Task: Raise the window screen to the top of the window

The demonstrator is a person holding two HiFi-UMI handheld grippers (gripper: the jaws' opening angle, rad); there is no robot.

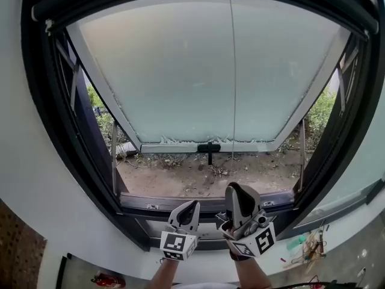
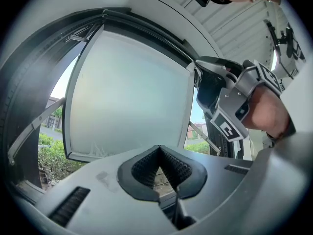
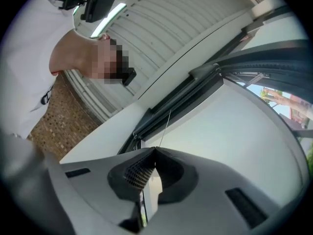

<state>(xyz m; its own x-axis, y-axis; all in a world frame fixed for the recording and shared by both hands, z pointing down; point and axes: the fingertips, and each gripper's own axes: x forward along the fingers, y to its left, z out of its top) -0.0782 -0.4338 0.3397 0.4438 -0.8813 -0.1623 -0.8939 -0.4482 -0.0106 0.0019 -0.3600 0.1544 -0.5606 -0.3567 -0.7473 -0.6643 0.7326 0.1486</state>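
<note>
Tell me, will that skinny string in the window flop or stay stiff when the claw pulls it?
Probably floppy by itself: the string is hair-thin. It likely looks straight only because the right claw pinches it low down and pulls it taut. Being so thin, it may slip out of the grip.

Bright daylight comes in through the open window (image 1: 204, 161), and its frosted pane (image 1: 198, 71) glows pale and even. The frame (image 1: 48, 101) reads almost black against it. All views bow strongly at the edges, with dark corners.
</note>
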